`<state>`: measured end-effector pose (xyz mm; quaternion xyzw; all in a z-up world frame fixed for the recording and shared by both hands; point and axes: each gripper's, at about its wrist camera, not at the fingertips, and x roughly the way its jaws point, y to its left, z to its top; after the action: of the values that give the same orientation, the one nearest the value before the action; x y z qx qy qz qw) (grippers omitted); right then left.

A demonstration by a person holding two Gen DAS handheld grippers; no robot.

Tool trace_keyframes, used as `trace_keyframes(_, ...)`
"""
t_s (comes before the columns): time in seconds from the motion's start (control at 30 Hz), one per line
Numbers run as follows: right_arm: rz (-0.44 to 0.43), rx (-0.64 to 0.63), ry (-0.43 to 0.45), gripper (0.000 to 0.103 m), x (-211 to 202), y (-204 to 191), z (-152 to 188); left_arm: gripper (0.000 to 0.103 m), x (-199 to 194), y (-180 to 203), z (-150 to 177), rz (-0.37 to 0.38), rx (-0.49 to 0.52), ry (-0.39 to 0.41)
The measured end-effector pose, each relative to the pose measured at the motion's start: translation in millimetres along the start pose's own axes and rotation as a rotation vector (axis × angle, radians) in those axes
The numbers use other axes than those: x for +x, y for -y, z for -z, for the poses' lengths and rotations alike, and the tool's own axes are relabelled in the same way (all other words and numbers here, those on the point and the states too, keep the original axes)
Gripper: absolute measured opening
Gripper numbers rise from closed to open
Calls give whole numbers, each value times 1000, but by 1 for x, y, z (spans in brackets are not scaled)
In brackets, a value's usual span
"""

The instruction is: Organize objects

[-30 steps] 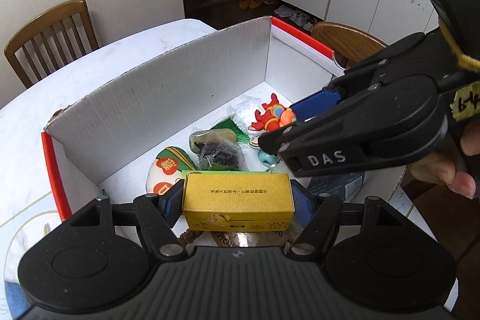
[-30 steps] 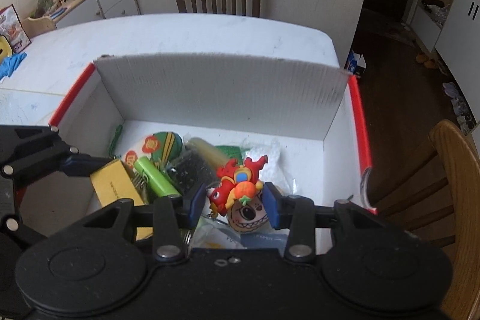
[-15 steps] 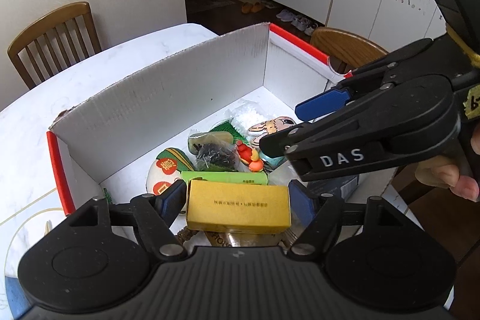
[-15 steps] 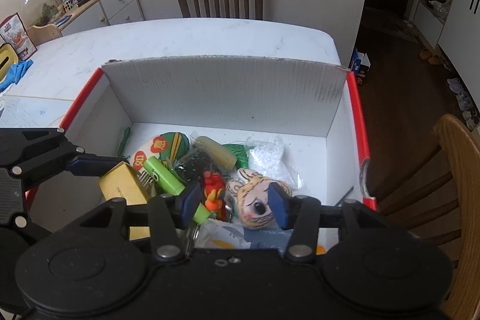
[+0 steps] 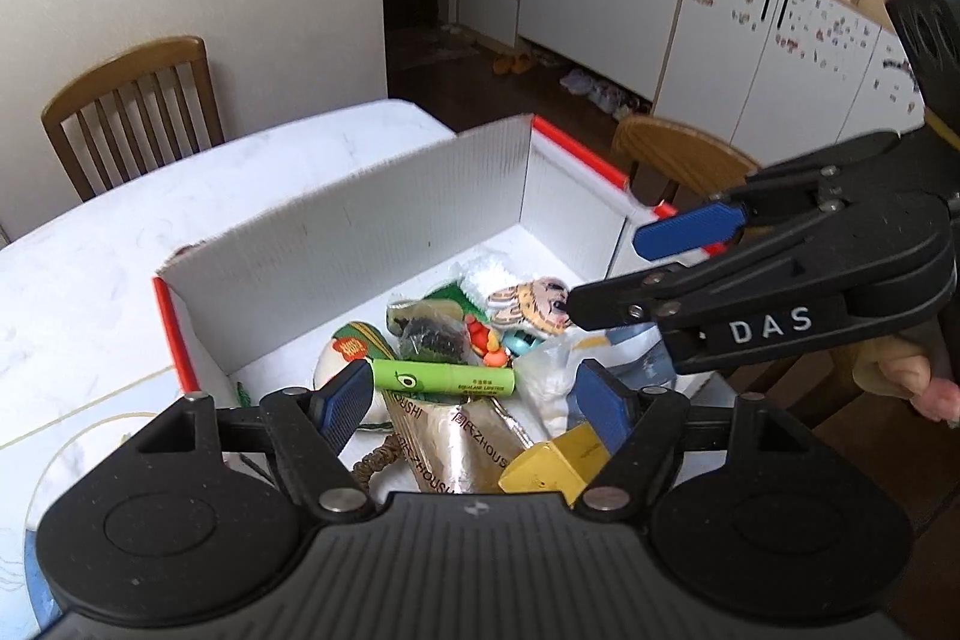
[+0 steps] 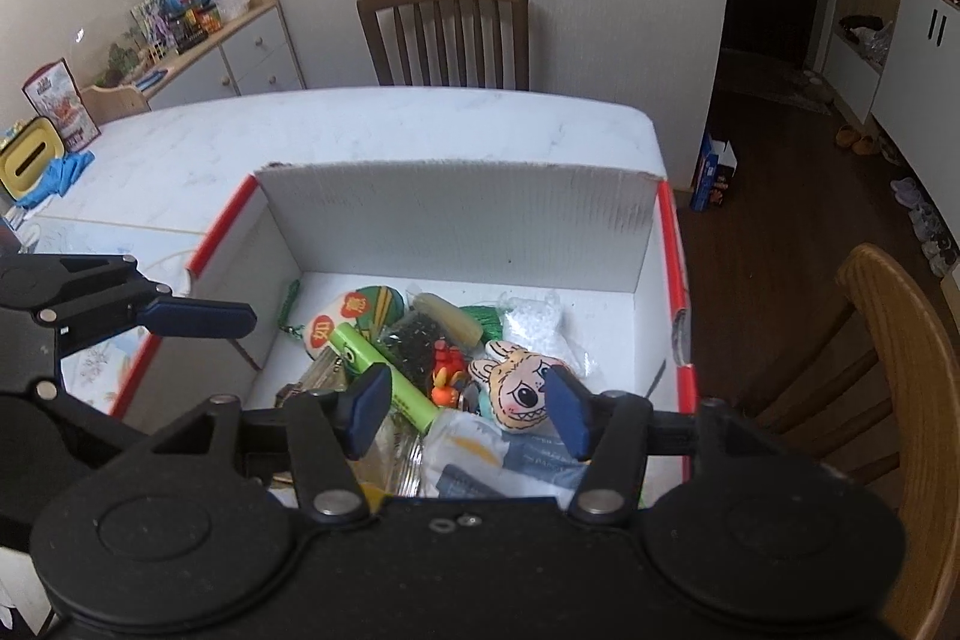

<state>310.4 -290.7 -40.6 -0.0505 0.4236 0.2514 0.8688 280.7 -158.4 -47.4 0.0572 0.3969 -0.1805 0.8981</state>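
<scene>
Two grippers over one white cardboard box (image 6: 456, 226) with red edges, on a white table (image 6: 420, 124). Left gripper (image 5: 474, 403) spread wide, nothing between its blue pads; yellow box (image 5: 558, 463) below and just beside the right pad, tilted on a corner, clear of the grip. Right gripper (image 6: 468, 415) parted too, jaws just then widening, empty, hung above the heap. Inside the box, a jumble: green tube (image 6: 384, 370) lying slantwise, cartoon-face plush (image 6: 519, 391) to its right, small red and orange figure (image 6: 447, 376) between them, round green and white pouch (image 6: 354, 316) behind, clear bag of dark bits (image 6: 414, 346), white beaded bag (image 6: 534, 322) toward the far right corner. Silver foil packet (image 5: 462, 442) near the front wall, beside the yellow box. Fingers (image 5: 906, 376) of the person's right hand seen at the handle. Wooden chair (image 6: 444, 34) beyond the table.
</scene>
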Motion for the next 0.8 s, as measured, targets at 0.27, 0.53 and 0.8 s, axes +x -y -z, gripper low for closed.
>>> trace_keyframes(0.27,1,5,70,58,-38,-14,6,74,-42,-4,3,1,-10,76)
trace_keyframes(0.53,5,16,139,62,-69,-38,15,79,-81,-12,13,9,-36,149)
trace_keyframes(0.8,20,32,195,71,-87,-57,30,83,-108,-21,22,-6,-54,189)
